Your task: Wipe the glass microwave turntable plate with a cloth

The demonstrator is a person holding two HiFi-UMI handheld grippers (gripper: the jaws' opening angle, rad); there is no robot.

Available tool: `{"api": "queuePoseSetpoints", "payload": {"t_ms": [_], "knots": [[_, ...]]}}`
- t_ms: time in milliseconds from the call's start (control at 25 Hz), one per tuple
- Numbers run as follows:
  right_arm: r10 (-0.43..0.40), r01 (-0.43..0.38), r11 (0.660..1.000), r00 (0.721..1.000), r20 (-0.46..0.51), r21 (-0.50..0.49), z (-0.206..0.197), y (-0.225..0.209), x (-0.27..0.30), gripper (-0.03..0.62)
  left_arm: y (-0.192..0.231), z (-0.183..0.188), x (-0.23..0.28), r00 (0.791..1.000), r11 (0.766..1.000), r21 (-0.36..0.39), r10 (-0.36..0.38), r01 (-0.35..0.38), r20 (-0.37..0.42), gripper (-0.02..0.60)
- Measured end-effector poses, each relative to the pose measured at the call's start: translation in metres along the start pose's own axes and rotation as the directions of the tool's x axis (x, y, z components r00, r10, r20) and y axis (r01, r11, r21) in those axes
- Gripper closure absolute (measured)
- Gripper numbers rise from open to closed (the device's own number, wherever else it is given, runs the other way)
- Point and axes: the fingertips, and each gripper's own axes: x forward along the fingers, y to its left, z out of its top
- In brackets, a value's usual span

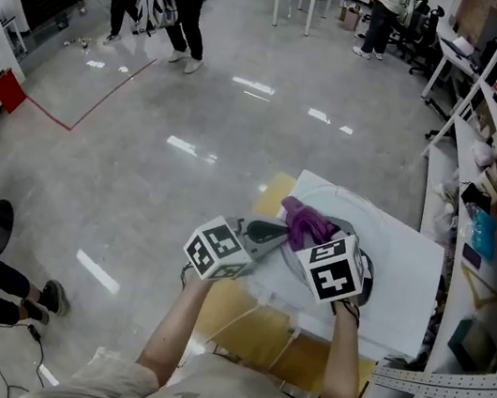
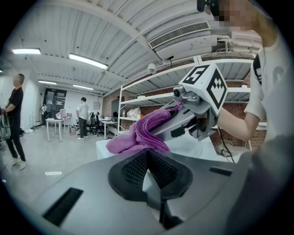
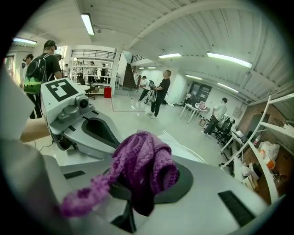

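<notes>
**First:** Purple cloth sits bunched in our right claw. Its jaws are clamped on the cloth, and a loose tail trails back over the claw's left jaw.

**Second:** And the glass plate?

**First:** It lies flat on the white table, under and just beyond that claw's tips. The cloth hangs over the part of the plate nearest the claw. We cannot tell whether it touches the glass.

**Second:** What of our left claw?

**First:** Its jaws are drawn together with the tips meeting, and we see nothing clearly caught between them. It lies just to the left of the right claw and points at the cloth, with its tips near the plate's rim. Whether it steadies that rim we cannot say.

**Second:** So how far along are we?

**First:** We judge the getting ready done, since the cloth is gripped and is at the plate. The wiping itself looks hardly begun at most. The bare glass beyond the claw shows no streak or smear we can read, so we count no part as wiped.

**Second:** And what is left?

**First:** Nearly all of it, we think. We need to press the cloth down and sweep it across the whole face, out to the rim farthest from the claw.
</notes>
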Motion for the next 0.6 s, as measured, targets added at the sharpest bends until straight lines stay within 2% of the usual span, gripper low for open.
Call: {"api": "queuePoseSetpoints", "payload": {"t_ms": [160, 360, 440, 600], "knots": [[-0.024, 0.023, 0.999, 0.998, 0.062, 0.028, 0.015, -0.008, -0.008, 0.546, 0.001, 0.001, -0.002, 1.000, 1.000, 0.003, 0.007, -0.007, 0.002, 0.580], [-0.140, 0.122, 0.982, 0.982, 0.123, 0.142, 0.031, -0.044, -0.014, 0.546, 0.001, 0.000, 0.000, 1.000, 1.000, 0.005, 0.017, -0.017, 0.001, 0.580], [-0.163, 0.143, 0.977, 0.980, 0.119, 0.155, 0.035, -0.052, -0.006, 0.546, 0.002, -0.001, 0.000, 1.000, 1.000, 0.004, 0.021, -0.021, 0.002, 0.580], [-0.151, 0.148, 0.985, 0.988, 0.032, 0.094, 0.023, -0.047, 0.014, 0.546, 0.001, 0.000, 0.001, 1.000, 1.000, 0.002, 0.021, -0.021, 0.000, 0.580]]}}
